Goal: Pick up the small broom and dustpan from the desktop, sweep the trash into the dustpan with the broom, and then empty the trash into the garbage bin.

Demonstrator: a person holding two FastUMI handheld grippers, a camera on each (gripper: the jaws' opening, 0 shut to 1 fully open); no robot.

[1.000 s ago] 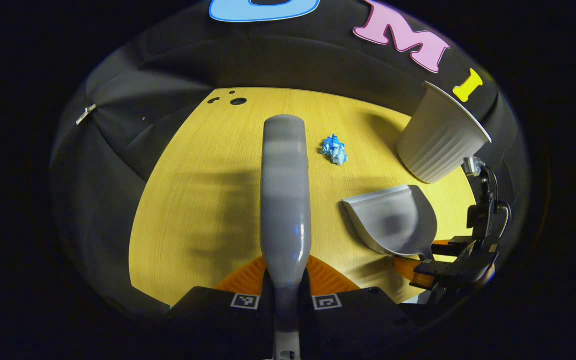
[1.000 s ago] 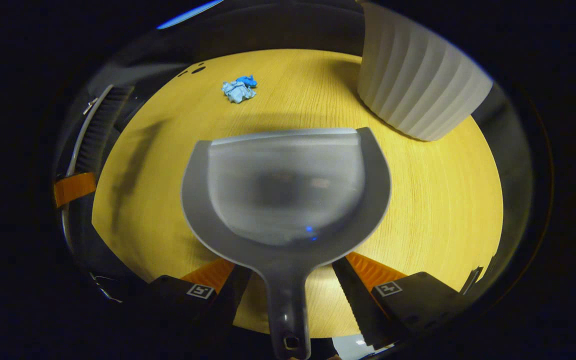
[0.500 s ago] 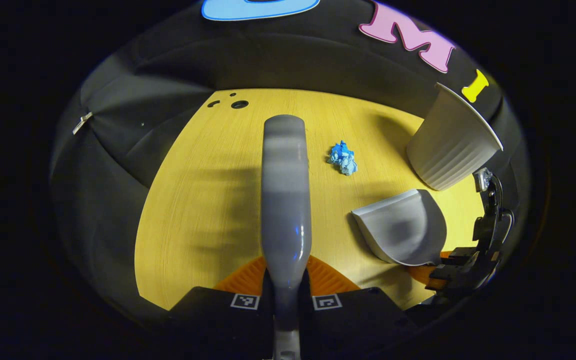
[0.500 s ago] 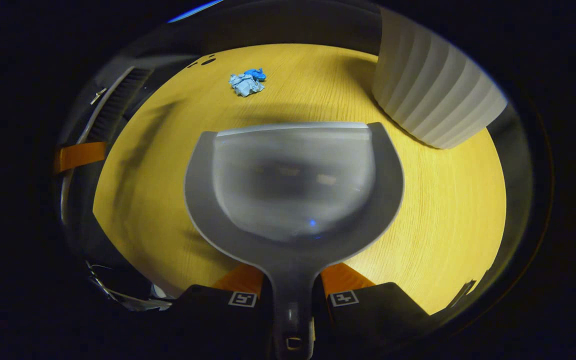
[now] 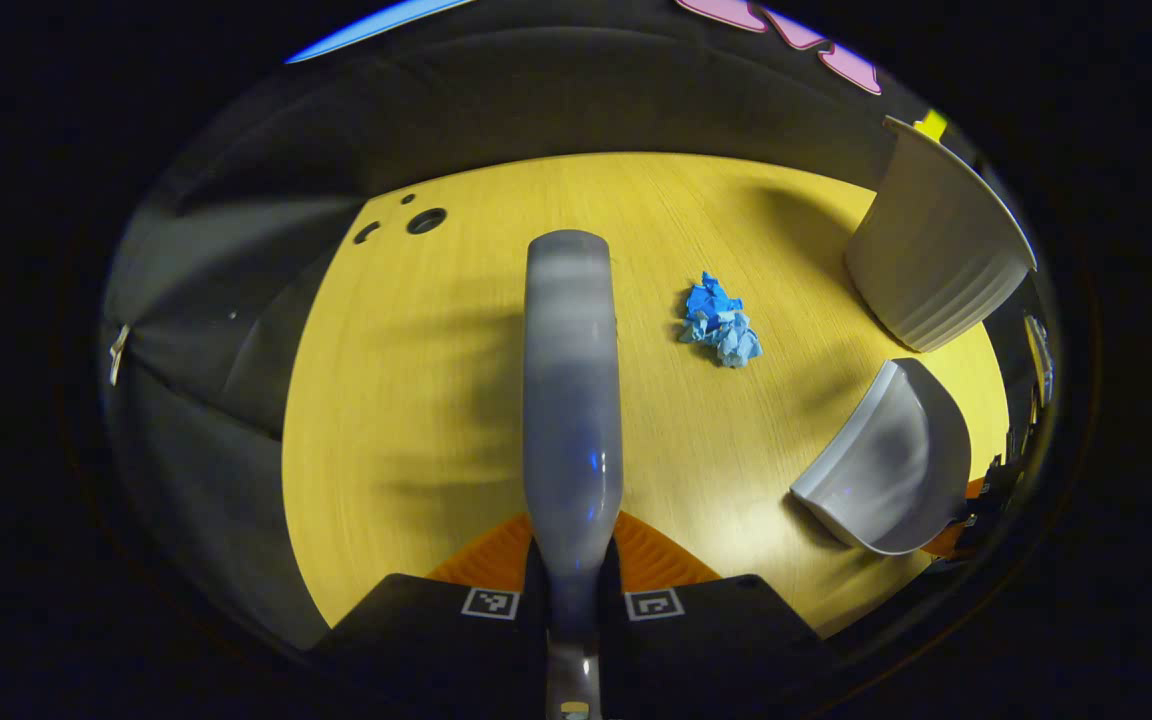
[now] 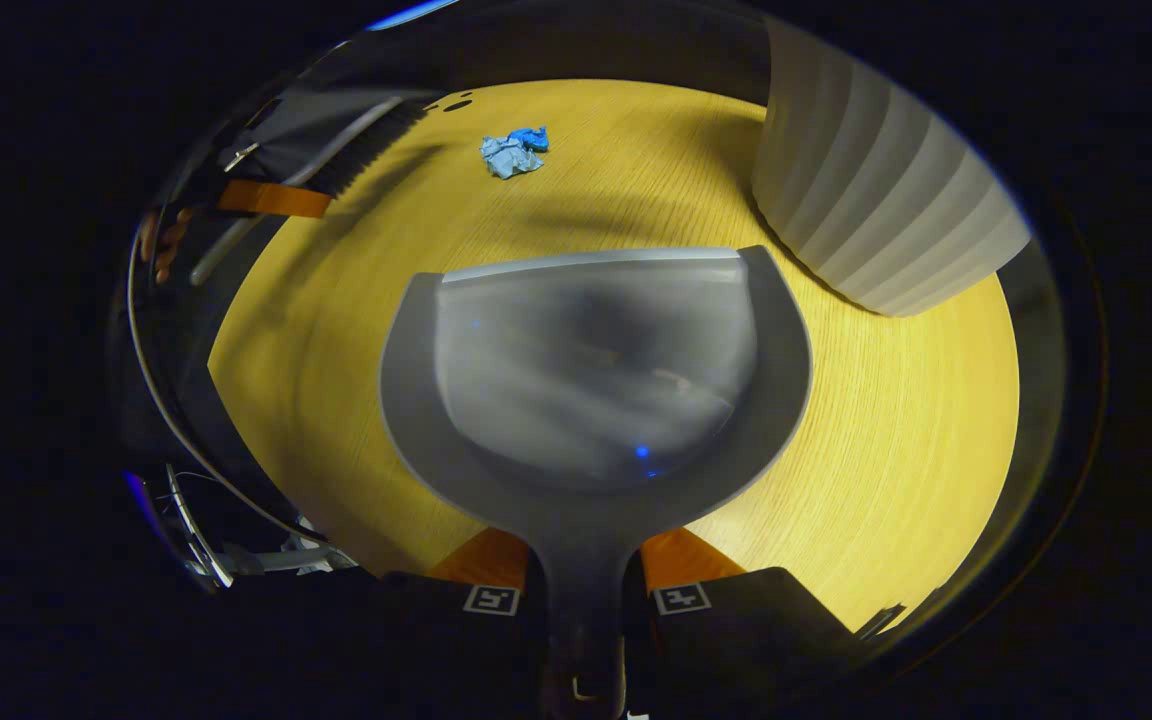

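Broom (image 5: 572, 400) and dustpan (image 6: 591, 370) are both in hand, so picking up looks done and the sweep itself has not begun. At the bottom centre of the left gripper view, the left gripper (image 5: 572, 590) is pinched on the broom's grey handle, which runs up the middle of the frame. In the right gripper view, the right gripper (image 6: 584, 590) is pressed together on the dustpan's handle at bottom centre, the pan's open lip pointing up the frame toward the trash (image 6: 513, 154), a crumpled blue wad well apart from it near the top. In the left gripper view that wad (image 5: 720, 322) lies right of the broom, with the dustpan (image 5: 886, 465) at lower right. My judgement: next the pan lip must go down flat near the wad, and the bristles come in behind it from the far side. The white ribbed garbage bin (image 5: 936, 265) stands at the upper right, near the pan. The yellow wood-grain desktop (image 5: 416, 400) has small round holes (image 5: 425, 220) at its upper left; black cloth closes the booth behind.
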